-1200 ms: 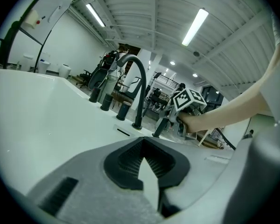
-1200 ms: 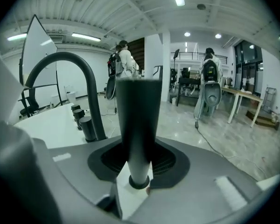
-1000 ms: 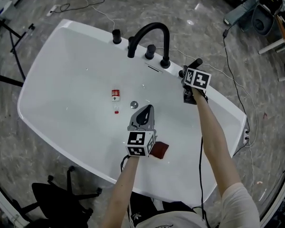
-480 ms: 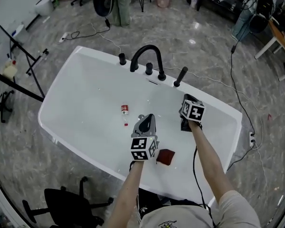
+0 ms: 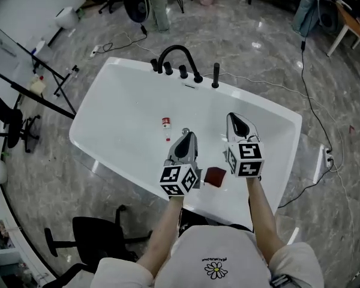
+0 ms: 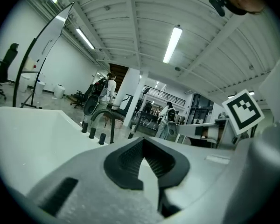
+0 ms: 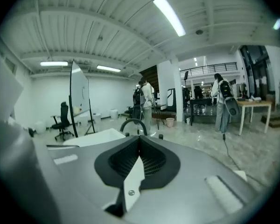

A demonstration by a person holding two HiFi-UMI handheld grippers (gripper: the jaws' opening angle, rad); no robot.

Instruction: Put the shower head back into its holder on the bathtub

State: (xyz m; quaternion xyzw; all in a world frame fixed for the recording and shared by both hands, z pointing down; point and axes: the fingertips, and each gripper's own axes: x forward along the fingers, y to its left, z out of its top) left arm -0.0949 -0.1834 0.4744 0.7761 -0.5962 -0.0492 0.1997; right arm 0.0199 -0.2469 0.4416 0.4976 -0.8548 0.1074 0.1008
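On the bathtub (image 5: 259, 105) stands a black shower head (image 5: 215, 75).

Quick headcount from where I'm standing: one white bathtub (image 5: 117, 110), one arched black faucet (image 5: 179, 49), two knobs (image 5: 155, 65) I can count for sure, and one shower head (image 5: 216, 75). Also one little red-and-white bottle (image 5: 165, 122), one drain (image 5: 186, 129) and one dark red square (image 5: 215, 176). Two grippers: left gripper (image 5: 188, 135), right gripper (image 5: 233, 118). At least two office chairs (image 5: 90, 239).

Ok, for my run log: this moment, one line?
shower head: upright in holder | left tongs: shut, empty | right tongs: shut, empty | both: over bathtub
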